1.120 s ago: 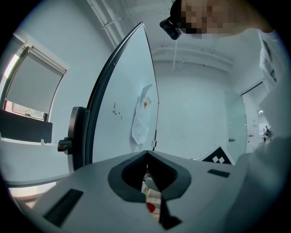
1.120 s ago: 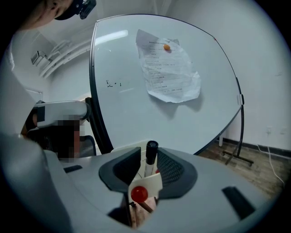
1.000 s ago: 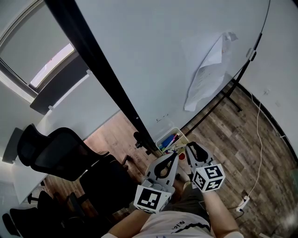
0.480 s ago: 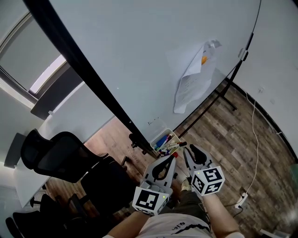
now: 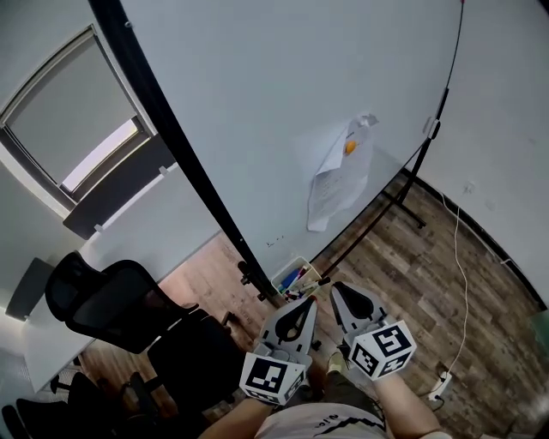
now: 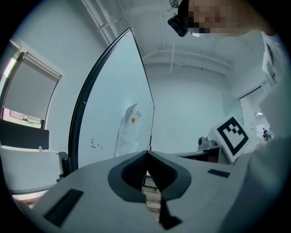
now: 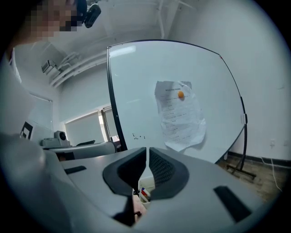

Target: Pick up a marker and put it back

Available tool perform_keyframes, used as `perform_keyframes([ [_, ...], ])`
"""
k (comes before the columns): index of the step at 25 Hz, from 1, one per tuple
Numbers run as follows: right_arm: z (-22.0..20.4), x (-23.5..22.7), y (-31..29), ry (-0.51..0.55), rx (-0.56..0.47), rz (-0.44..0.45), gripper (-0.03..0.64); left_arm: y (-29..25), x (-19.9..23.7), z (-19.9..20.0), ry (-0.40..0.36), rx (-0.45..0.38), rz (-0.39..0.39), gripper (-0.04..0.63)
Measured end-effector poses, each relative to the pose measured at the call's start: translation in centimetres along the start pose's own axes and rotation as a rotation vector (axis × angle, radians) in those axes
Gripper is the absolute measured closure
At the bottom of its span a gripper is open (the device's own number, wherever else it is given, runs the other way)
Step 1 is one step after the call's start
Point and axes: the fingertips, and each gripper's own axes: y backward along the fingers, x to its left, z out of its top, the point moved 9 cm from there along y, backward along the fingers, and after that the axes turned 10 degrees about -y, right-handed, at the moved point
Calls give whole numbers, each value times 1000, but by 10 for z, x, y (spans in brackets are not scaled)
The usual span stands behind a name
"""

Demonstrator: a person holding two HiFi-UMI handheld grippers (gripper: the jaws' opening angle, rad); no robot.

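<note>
Below the whiteboard (image 5: 283, 111), markers (image 5: 297, 276) sit boxed at eleven o'clock of the right gripper (image 5: 334, 288), its fingers closing on nothing. The left gripper (image 5: 310, 301) has its fingers pressed together, empty. Closing this early likely means an empty lift.

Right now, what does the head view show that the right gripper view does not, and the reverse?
Only the head view: the black chairs and the power strip on the floor. Only the right gripper view: the camera on the person's head and a small grey device on a desk. Both: the whiteboard, the paper sheet with its orange dot, and the box of markers.
</note>
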Motion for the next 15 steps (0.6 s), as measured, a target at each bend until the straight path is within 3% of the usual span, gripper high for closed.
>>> perform_keyframes([
  [15,54,23,19,45,-66,93,600,-13,-11,45,-19,-101,-4,584],
])
